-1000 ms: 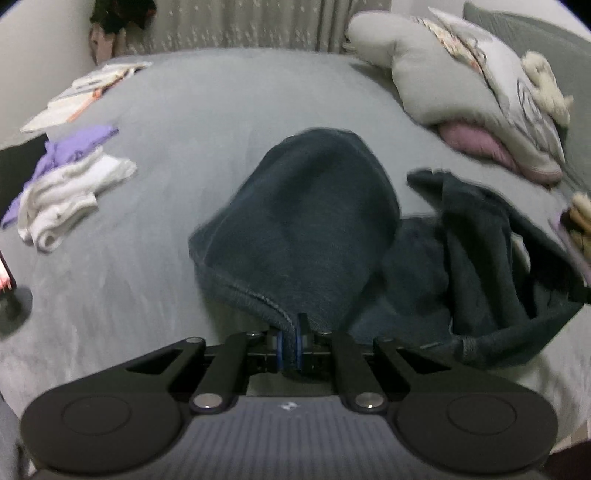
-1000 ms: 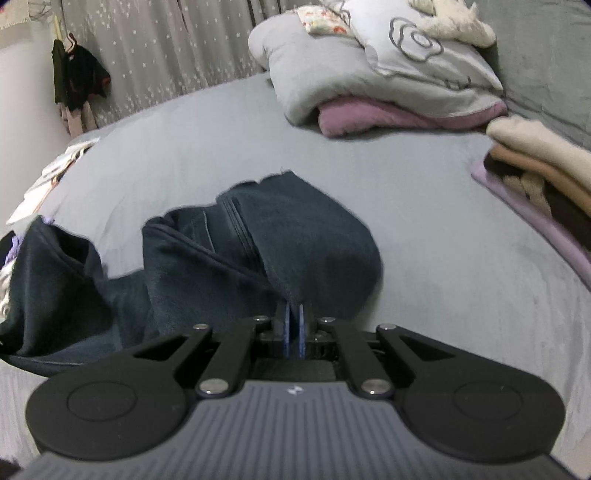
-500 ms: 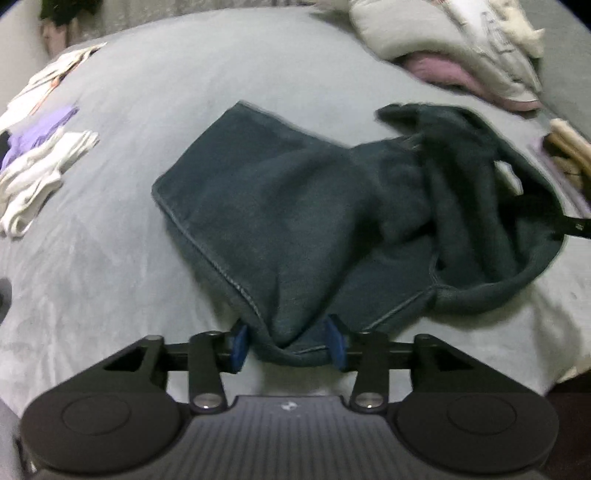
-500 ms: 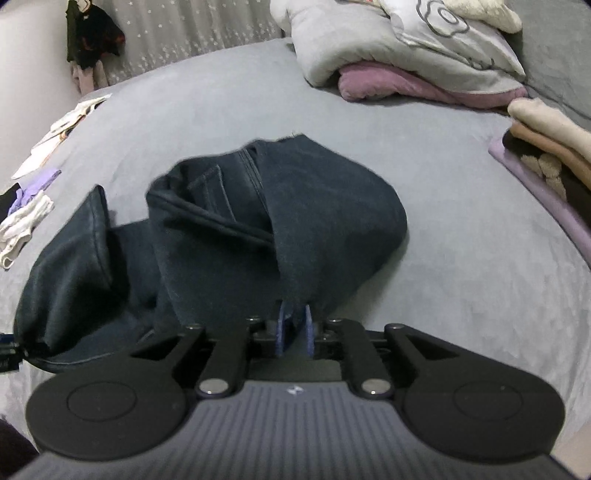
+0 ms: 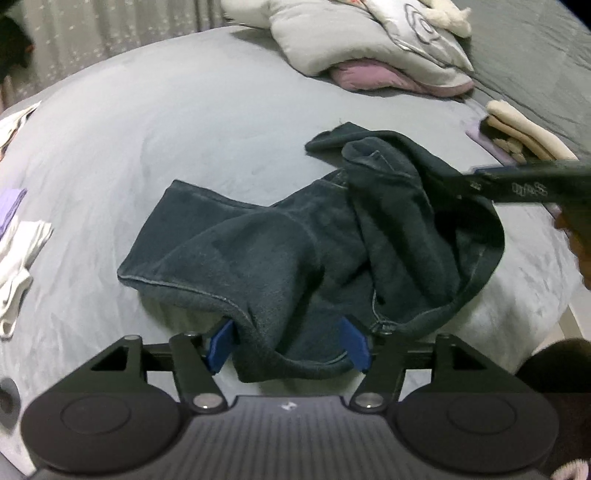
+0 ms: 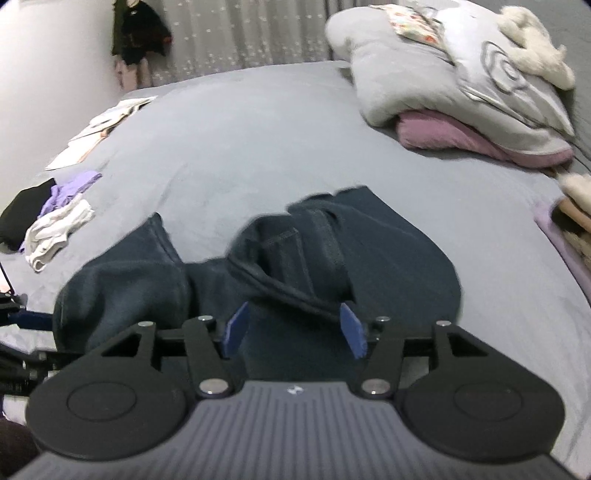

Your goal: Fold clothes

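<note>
Underneath everything lies a wide bed [image 5: 184, 122] covered in a smooth grey sheet, and it fills both views. Behind it hangs a pale grey curtain [image 6: 236, 33] with a small sprinkled pattern, next to a plain white wall [image 6: 48, 66] where dark clothing [image 6: 138, 31] hangs. At the head of the bed a grey quilt [image 6: 436, 77] with a looping flower outline sits on a mauve pillow [image 6: 443, 134], with a cream plush toy [image 6: 535, 55] on top. Along the right edge is a stack of folded cream and tan garments [image 5: 521, 129]. On the far left lie papers [image 6: 99, 127], and nearer a loose heap of white and lilac clothes [image 6: 59, 221] beside a black piece.

The dark blue jeans [image 5: 280, 258] lie crumpled in the middle of the bed, one hemmed leg spread to the left, the waistband part bunched up to the right.

The left claw [image 5: 288, 343] is opening; its blue pads [image 5: 218, 345] stand apart on either side of a fold of denim without pressing it. The right claw [image 6: 293, 328] is opening too, its pads well apart with the jeans lying loose between them.

In the left wrist view the right claw's black arm crosses the jeans, bearing white lettering too blurred to read. A small white logo marks each claw's grey body.
</note>
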Available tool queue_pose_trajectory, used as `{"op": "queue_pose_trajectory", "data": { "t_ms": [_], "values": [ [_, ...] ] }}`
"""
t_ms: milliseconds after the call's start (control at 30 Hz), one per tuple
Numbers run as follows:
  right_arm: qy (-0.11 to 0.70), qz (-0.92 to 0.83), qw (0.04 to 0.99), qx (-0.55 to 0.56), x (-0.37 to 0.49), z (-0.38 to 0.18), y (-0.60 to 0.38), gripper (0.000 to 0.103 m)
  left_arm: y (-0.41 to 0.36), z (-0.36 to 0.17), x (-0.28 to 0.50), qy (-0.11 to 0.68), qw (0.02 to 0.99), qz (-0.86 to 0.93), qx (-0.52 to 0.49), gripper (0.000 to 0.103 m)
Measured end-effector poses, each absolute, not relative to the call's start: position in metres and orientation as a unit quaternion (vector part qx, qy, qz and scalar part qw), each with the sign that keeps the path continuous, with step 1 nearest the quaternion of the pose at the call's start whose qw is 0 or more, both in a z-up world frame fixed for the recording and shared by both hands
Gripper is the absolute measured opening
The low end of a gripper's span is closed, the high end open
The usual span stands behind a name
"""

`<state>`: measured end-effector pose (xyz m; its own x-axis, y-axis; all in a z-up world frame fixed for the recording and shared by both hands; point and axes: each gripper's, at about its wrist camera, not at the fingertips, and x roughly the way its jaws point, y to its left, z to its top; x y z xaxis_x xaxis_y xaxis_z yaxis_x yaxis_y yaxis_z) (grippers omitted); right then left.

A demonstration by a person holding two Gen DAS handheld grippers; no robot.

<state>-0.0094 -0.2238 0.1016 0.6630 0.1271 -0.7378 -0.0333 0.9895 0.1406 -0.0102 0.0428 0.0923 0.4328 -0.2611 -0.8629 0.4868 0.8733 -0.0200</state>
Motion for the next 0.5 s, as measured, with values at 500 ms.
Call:
{"op": "queue_pose_trajectory", "data": {
  "t_ms": [500],
  "values": [
    [0.426,0.047,0.903,0.041,0.066,0.056,-0.196,0.051,0.009,0.080,0.055,0.453,0.833,-0.277,0.151,0.078]
  ]
}}
